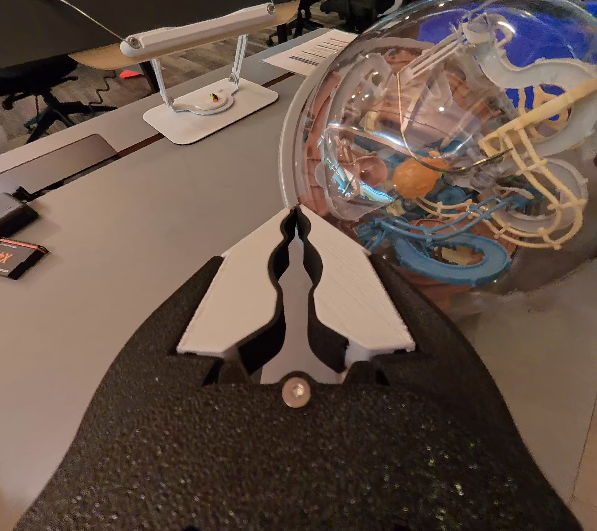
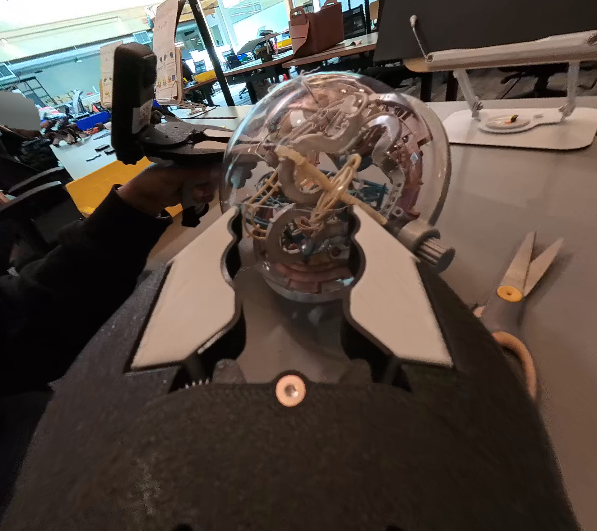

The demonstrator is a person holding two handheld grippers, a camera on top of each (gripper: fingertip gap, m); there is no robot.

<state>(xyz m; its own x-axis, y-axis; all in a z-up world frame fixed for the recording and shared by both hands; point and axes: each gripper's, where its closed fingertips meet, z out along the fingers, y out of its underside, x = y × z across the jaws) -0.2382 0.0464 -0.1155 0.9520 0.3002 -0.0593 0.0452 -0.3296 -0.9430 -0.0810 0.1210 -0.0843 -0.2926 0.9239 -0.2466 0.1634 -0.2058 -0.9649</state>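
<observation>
A single clear plastic sphere (image 1: 452, 134) stands on the grey table (image 1: 129, 257), and it is the one container in sight: inside it run winding tracks in blue, cream, white and brown, with an orange lump near the middle. A grey band circles the sphere, and in the right wrist view a grey ribbed knob (image 2: 426, 246) sticks out from its lower right side. The left gripper (image 1: 295, 212) has its jaws drawn almost together, the tips pinching the sphere's grey band at its lower left edge. The right gripper (image 2: 295, 218) has its jaws spread wide to either side of the sphere's lower part; whether the fingers press the shell cannot be told. In the right wrist view the left gripper (image 2: 226, 136) shows at the sphere's left side, carried by a hand (image 2: 171, 183) in a dark sleeve. Counted on the table: one pair of scissors (image 2: 513, 283) with a yellow pivot lying just right of the right gripper, one white stand (image 1: 206, 63) with two thin wire arms holding a dark board, one printed sheet of paper (image 1: 310, 52), one small black packet (image 1: 19, 260) at the left edge. Beyond lie more long tables, black office chairs, two brown bags (image 2: 315, 28) on a far table, and bright windows under a high ceiling.
</observation>
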